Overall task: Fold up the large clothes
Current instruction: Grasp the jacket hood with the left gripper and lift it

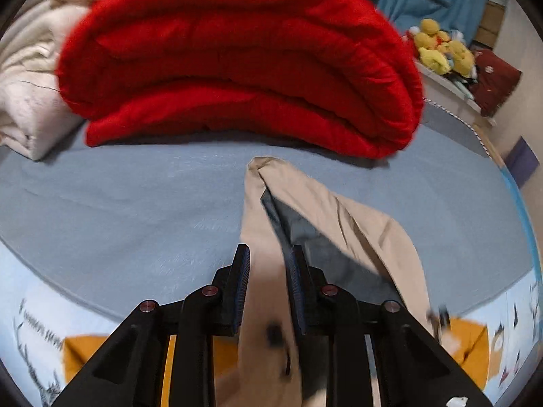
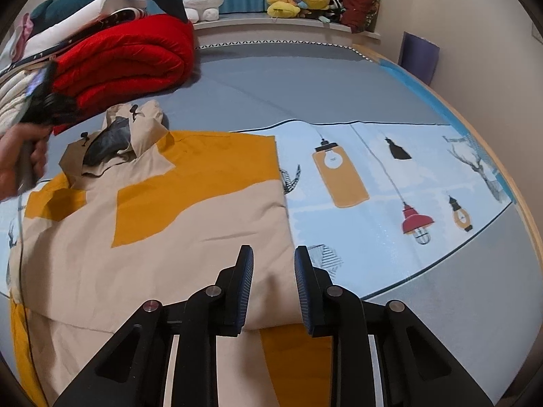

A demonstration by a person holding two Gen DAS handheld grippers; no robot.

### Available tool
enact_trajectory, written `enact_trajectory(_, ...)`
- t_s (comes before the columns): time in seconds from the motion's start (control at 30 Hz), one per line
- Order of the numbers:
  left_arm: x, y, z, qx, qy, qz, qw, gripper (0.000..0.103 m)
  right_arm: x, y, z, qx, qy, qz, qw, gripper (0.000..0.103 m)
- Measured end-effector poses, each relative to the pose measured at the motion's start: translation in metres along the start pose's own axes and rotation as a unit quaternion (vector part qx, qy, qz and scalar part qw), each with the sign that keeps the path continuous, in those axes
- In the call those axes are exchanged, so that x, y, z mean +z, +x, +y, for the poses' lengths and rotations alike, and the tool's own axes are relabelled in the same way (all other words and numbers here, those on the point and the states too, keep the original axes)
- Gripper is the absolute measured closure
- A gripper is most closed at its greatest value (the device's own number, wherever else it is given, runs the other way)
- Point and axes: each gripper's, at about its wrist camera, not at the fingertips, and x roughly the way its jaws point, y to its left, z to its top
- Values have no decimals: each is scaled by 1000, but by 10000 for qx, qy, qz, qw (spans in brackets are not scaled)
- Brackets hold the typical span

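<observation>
One beige coat (image 2: 163, 237) lies at the bed's (image 2: 305, 78) near-left, its right edge under the spread right gripper (image 2: 273, 257), the left gripper (image 1: 268, 254) spread over its hood (image 1: 325, 217), with bare sheet far right.

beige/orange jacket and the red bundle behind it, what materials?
Jacket: looks like matte woven cotton or a blend; crisp creases, no sheen, darker smooth lining at the collar. Red bundle: probably padded quilted fabric; thick rounded folds, stitched channels. Fibre uncertain for both.
</observation>
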Motion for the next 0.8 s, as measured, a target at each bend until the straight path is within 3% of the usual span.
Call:
enact_trajectory(0.13,22,40,1,229,-115,202,9995,68,-2,7,5,5,-88,54,9999,77)
enact_trajectory(0.37,23,90,-1,362,-155,619,9973,68,-3,9,2,-2,-135,112,9998,76)
enact_trajectory(0.4,23,94,-2,442,-102,640,9969,74,-3,11,2,-9,-156,131,9998,76)
enact_trajectory(0.43,22,98,-4,545,-31,692,9961,89,-4,13,1,-42,-182,156,9997,76)
enact_trajectory(0.5,16,103,-9,607,125,839,9945,99,-5,16,-2,-61,-139,218,9996,76)
enact_trajectory(0.53,14,98,-13,628,240,770,9948,103,-5,16,-4,-54,-98,255,9996,76)
enact_trajectory(0.63,8,65,-22,528,409,407,9969,103,-2,12,-10,-47,-44,260,9996,76)
enact_trajectory(0.8,-22,-44,-42,28,1007,-371,9942,103,11,-16,-20,102,215,3,9997,76)
